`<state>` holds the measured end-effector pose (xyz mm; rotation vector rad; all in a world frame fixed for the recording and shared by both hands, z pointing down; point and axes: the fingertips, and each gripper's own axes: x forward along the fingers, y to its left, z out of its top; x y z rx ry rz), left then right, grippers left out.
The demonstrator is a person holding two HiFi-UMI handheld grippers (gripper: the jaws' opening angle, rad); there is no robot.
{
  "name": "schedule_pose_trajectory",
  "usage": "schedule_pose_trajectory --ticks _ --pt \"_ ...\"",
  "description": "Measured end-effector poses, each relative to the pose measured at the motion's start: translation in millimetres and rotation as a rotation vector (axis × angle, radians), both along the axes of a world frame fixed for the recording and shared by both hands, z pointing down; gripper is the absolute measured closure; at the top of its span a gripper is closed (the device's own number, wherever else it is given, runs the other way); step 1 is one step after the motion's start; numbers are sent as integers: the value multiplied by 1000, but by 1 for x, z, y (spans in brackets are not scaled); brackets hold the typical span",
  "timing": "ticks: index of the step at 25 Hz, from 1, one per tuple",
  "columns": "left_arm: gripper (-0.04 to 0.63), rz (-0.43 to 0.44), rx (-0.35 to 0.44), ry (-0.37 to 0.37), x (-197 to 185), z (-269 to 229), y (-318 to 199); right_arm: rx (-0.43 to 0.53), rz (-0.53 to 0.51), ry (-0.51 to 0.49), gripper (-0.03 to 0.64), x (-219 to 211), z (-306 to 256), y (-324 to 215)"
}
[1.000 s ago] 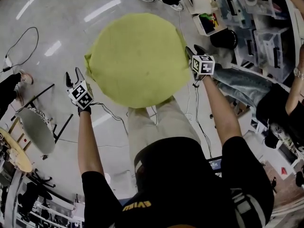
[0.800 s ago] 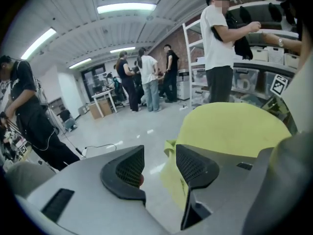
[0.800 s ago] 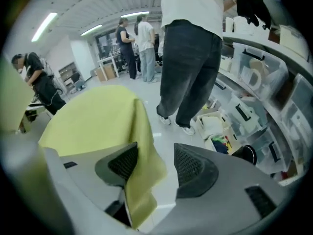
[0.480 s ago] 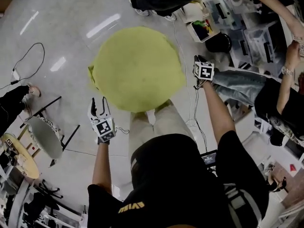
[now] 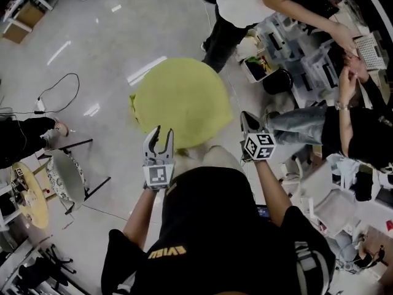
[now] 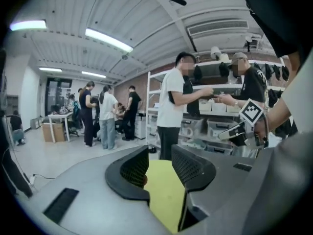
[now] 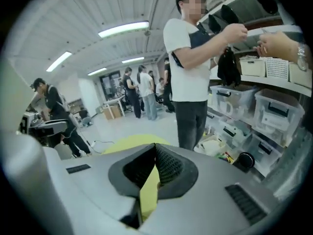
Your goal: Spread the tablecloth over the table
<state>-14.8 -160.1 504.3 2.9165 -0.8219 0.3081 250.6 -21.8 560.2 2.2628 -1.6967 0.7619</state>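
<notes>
Now | left gripper [image 5: 161, 134] apart, closing, empty | right gripper [image 5: 247, 120] just closed, empty | tablecloth [image 5: 184, 97] bunched left, may slide off

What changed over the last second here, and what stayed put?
The left hand-held gripper and right hand-held gripper drew back from the edges of the yellow-green tablecloth toward the person. The left's jaws have just been closing partway and are still apart; the right's have closed shut. Nothing is between either pair. The tablecloth stayed spread as before.
</notes>
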Motion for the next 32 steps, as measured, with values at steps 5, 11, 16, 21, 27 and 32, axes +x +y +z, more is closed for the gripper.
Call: schedule_pose_trajectory --ticks 5,11,16,21,27,32 --pt "483 -126 42 39 6 -62 64 154 -212 23 615 -43 -69 16" --pt "535 -255 151 65 5 -100 175 302 -360 34 615 -69 -125 102" --pt "577 -318 175 62 -10 -131 239 369 -421 38 615 -90 -156 154" --pt "577 -295 220 91 -25 -149 266 458 -400 68 615 -125 -195 175" --pt "578 -251 220 176 -63 -169 289 494 -359 86 615 -192 -212 205" --pt "578 -216 234 187 -81 -167 317 498 -351 102 615 -218 -214 235"
